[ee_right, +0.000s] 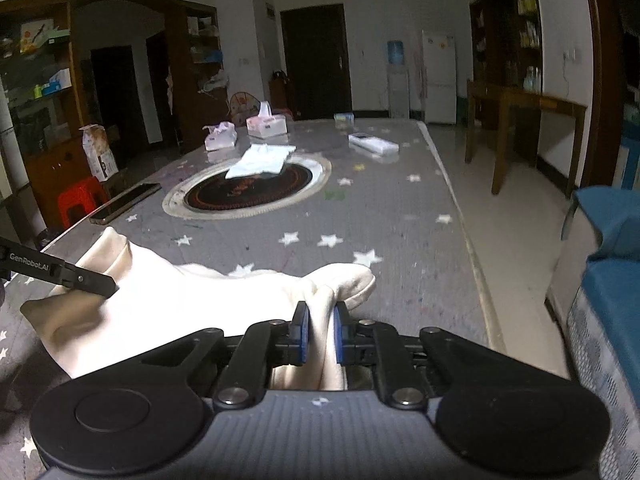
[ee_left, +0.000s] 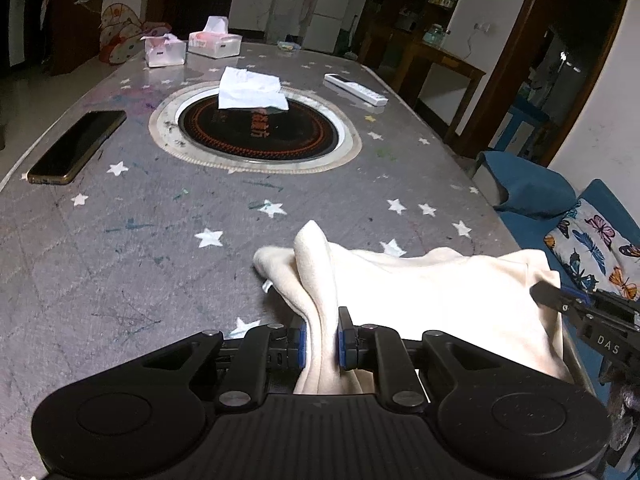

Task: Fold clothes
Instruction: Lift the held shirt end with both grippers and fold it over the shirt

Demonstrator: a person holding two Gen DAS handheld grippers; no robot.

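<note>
A cream garment (ee_left: 420,292) is held stretched between both grippers over the near end of the grey star-patterned table (ee_left: 120,240). My left gripper (ee_left: 322,334) is shut on the garment's left corner, with cloth bunched between the blue pads. My right gripper (ee_right: 321,330) is shut on the right corner of the garment (ee_right: 180,304). The right gripper's finger shows at the right of the left wrist view (ee_left: 560,300). The left gripper's finger shows at the left of the right wrist view (ee_right: 80,278). The garment's lower part is hidden behind the gripper bodies.
On the table lie a black phone (ee_left: 78,146), a folded white cloth (ee_left: 252,90) on a round black hotplate (ee_left: 260,128), a white remote (ee_left: 356,89) and two tissue packs (ee_left: 214,38). A blue sofa with a butterfly cushion (ee_left: 600,252) stands right of the table.
</note>
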